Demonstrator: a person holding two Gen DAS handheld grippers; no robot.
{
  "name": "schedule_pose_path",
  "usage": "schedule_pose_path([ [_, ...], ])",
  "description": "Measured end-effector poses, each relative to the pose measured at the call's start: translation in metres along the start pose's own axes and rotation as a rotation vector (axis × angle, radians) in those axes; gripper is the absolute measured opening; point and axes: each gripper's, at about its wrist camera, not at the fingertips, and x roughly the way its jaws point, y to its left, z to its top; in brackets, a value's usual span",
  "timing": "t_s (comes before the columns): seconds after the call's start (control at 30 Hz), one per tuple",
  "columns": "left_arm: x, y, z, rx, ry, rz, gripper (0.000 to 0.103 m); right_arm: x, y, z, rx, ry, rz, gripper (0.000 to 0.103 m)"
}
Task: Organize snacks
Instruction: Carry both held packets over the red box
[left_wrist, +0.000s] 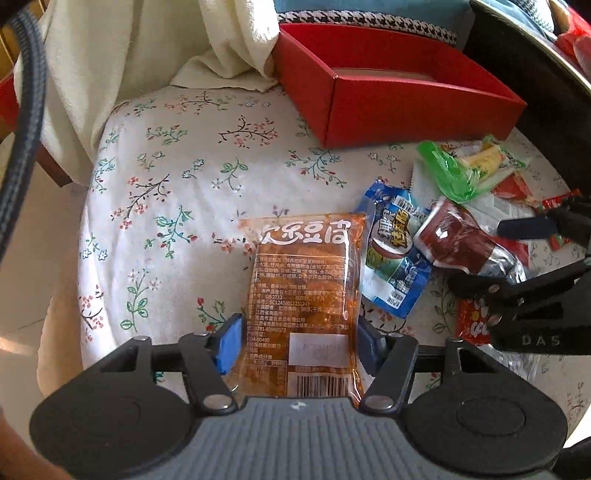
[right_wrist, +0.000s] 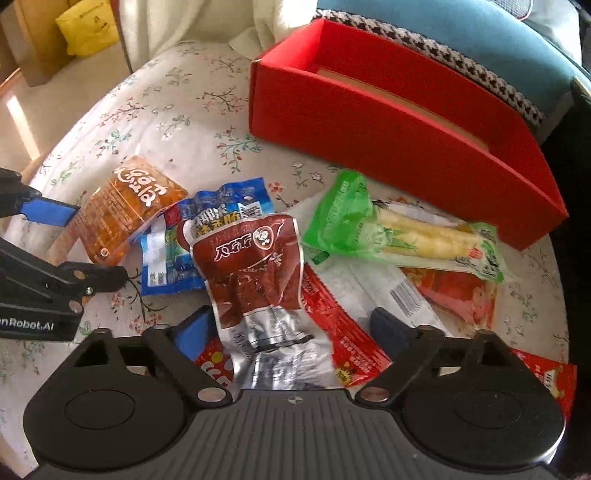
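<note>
The left gripper (left_wrist: 297, 341) pointed steeply down over the orange packet (left_wrist: 306, 280), which lay flat on the floral surface (left_wrist: 166, 177). Its blue pads (left_wrist: 229, 341) flanked the packet's near end on both sides. The near pad seemed to touch the wrapper's edge, but the fisheye view left it unclear whether either pad pressed, so the grip could not be called either way.

The right gripper (right_wrist: 291, 328) stood released, its jaws well apart on either side of the brown-and-silver packet (right_wrist: 255, 273), neither pad touching it. That packet lay on top of the pile, overlapping the blue packet (right_wrist: 173, 254) and a red wrapper (right_wrist: 343, 325), with the green packet (right_wrist: 402, 232) just beside it.

The red box (right_wrist: 388, 147) sat open at the far side of the surface, with no snack visible inside it.

The step in hand looked like the pick-up, both hands set over a snack each. Next, the left pads would need to close firmly across the orange packet before lifting. The right would need to close on the brown packet alone, without catching the wrappers beneath, then carry it to the box.
</note>
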Motion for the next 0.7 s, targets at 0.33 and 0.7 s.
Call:
schedule_pose_path([
  [0.33,0.002,-0.013,-0.001,0.062,-0.015,0.048,0.053,-0.015,-0.018,-0.001,0.090,-0.020,0.046,0.061],
  [0.7,0.009,-0.013,0.003,0.042,-0.016,0.039,0.066,-0.006,-0.017,0.003,0.104,-0.034,0.047,0.072],
])
